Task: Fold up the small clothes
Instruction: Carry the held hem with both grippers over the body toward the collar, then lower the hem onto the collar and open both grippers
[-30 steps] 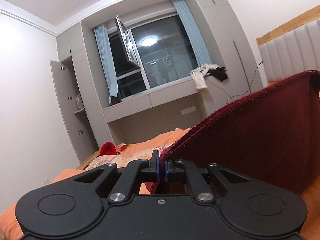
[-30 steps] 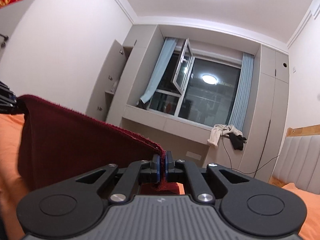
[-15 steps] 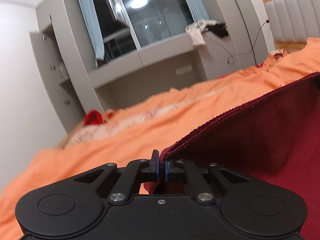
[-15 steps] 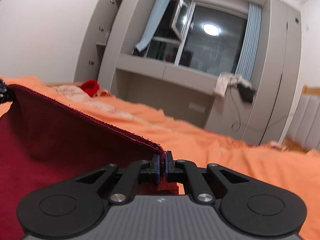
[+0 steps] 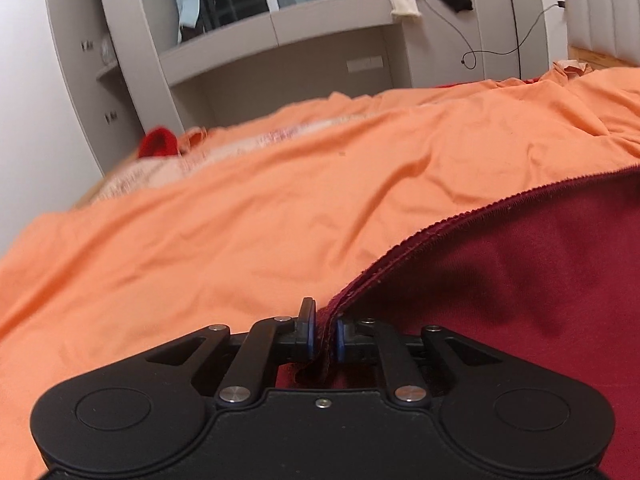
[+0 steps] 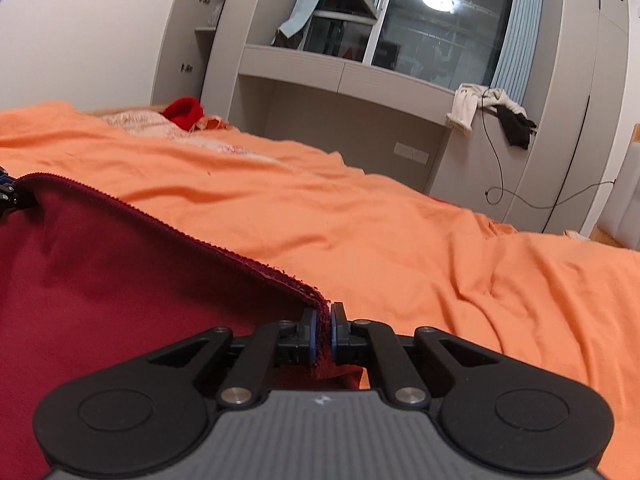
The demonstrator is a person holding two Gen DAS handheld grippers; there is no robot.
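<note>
Left wrist: garment (image 5: 520,280) cut off right.

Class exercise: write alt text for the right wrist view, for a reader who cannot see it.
The black right gripper pinches a corner of a dark red knitted garment over an orange bedsheet. Behind stand grey built-in cupboards and a dark window.

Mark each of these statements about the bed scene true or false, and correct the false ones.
1. The dark red garment lies on an orange bedsheet. True.
2. The right gripper is empty. False: a garment corner sits between its pads.
3. A bright red item lies at the bed's far end. True.
4. The left gripper holds a white sock. False: the dark red garment's edge is between its opening jaws.
</note>
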